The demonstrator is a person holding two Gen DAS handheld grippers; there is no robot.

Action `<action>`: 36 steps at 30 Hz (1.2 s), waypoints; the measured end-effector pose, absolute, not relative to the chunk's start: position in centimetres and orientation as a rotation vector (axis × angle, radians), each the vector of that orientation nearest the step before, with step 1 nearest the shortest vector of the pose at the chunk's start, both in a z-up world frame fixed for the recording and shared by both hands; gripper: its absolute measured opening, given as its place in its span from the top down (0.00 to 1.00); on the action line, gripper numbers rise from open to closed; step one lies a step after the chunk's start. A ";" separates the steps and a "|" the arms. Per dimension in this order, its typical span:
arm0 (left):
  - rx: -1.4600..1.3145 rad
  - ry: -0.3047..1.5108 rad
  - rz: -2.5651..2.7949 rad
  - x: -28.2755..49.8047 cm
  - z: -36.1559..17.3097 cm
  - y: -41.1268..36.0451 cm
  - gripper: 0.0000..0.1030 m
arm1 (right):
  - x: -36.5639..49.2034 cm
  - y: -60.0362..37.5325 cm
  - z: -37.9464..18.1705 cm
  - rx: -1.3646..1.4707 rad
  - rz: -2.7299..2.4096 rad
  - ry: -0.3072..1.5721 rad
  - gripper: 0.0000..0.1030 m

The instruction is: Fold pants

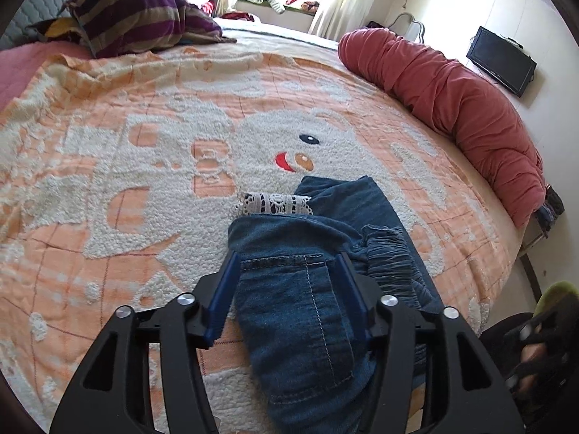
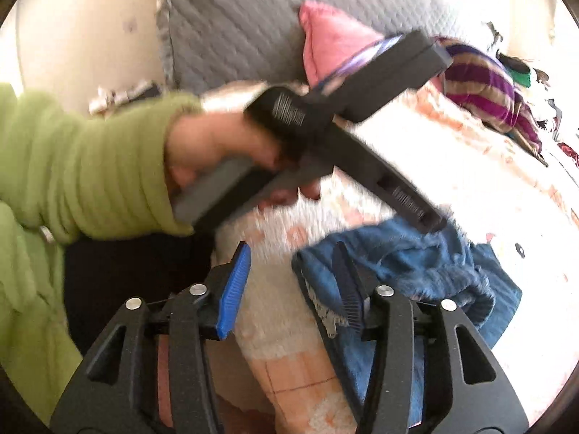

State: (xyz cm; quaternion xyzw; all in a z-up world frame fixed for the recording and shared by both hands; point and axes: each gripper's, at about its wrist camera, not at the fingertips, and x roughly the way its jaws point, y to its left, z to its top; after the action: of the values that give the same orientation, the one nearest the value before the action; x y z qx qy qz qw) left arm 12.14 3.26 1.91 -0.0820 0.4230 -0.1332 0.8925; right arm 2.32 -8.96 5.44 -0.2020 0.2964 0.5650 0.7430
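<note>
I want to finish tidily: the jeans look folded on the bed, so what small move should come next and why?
Probably lift both grippers clear. The jeans lie bundled on the blanket, and the left gripper and right gripper stand open, gripping nothing.

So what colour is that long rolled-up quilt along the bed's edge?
Brick red, plain; the quilt shows best in the left wrist view.

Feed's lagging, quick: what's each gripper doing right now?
Left gripper: open, jaws either side of the folded jeans, not pressing.
Right gripper: open, holding nothing.
</note>
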 end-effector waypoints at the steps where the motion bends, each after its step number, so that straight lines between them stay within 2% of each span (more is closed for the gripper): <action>1: -0.168 0.874 -0.274 12.0 2.1 3.2 0.43 | 2.3 -9.4 5.9 -0.419 1.238 0.627 0.57; 5: -0.168 0.852 -0.278 11.4 3.0 3.2 0.36 | 2.8 -10.8 7.7 -0.340 1.221 0.572 0.50; 10: -0.144 0.823 -0.262 10.8 3.7 3.2 0.28 | 4.1 -12.3 8.6 -0.261 1.140 0.550 0.36; 16: -0.116 0.809 -0.235 10.2 4.0 3.2 0.20 | 6.4 -13.9 8.6 -0.178 1.032 0.572 0.28; 17: -0.111 0.809 -0.228 10.2 4.0 3.2 0.17 | 6.9 -14.2 8.5 -0.165 1.009 0.580 0.27; 22: -0.100 0.829 -0.204 10.4 3.3 3.4 0.17 | 8.9 -15.5 7.1 -0.119 0.877 0.653 0.25; 28: -0.137 0.885 -0.182 11.1 1.6 4.2 0.17 | 12.8 -17.8 3.3 -0.038 0.665 0.862 0.25; 36: -0.220 0.951 -0.177 11.8 -0.6 5.0 0.17 | 15.3 -20.8 -0.8 0.149 0.570 1.047 0.27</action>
State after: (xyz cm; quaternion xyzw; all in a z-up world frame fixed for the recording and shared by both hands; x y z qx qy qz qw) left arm 11.79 4.96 -0.64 -0.1053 0.4562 -0.0849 0.8795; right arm 15.33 -20.79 -0.82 0.0701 0.4927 0.2679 0.8249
